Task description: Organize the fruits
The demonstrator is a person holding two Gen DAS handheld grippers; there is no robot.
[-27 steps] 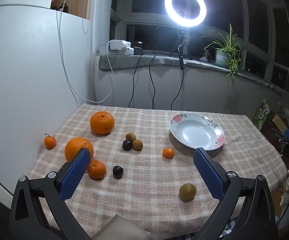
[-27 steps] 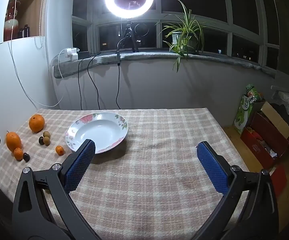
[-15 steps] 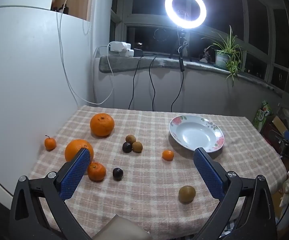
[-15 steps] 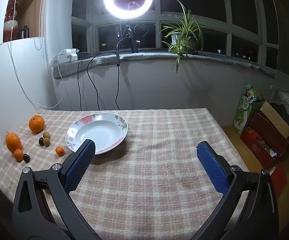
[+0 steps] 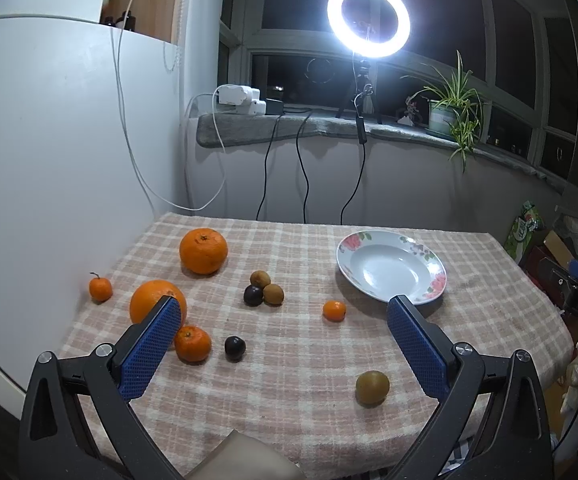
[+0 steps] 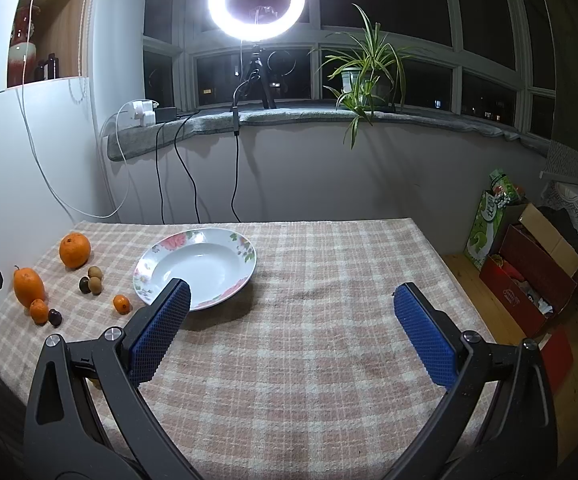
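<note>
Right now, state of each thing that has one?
plate: empty, upright on the checked cloth
left gripper: open, holding nothing
right gripper: open, holding nothing
ring light: on
large oranges: loose on cloth, not in plate

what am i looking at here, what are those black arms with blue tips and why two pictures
Those are two hand-held grippers, one in each of a person's hands; each carries a camera looking out along its two blue-padded fingers. One picture comes from the left gripper, the other from the right gripper. Both stand wide open and hold nothing.

Below them is a table with a checked cloth. On it lie an empty flowered plate and loose fruit: two big oranges, three small ones, two dark plums and three small brown fruits. A ring light shines from the windowsill.
</note>
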